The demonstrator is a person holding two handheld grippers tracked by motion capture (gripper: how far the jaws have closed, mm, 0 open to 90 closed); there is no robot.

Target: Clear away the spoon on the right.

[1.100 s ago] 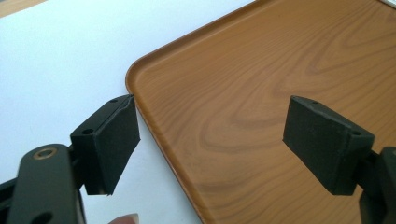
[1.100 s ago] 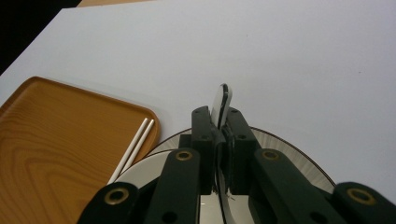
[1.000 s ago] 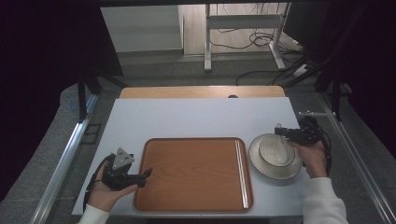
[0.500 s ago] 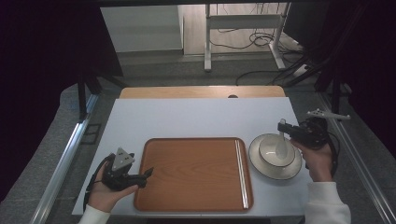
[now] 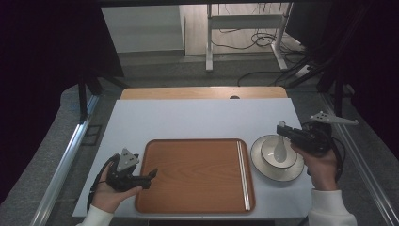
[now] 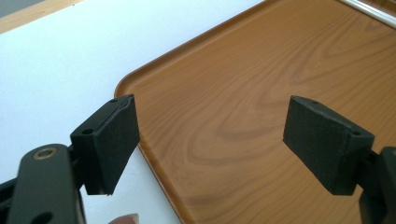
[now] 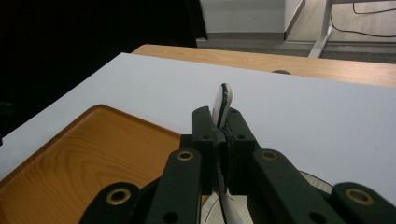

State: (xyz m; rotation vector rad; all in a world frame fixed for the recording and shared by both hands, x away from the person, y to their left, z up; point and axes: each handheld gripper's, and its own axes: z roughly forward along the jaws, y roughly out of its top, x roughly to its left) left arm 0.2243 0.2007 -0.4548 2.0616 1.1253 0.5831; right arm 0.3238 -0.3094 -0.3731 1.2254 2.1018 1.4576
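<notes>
Spoon in white ceramic hangs over the bowl, which sits on a saucer just right of the wooden tray, and the right gripper is clamped on its handle, whose tip pokes up between the pads in the right gripper view. Off the tray's left edge, the left gripper rests on the white tabletop, its jaws spread wide with nothing between them.
</notes>
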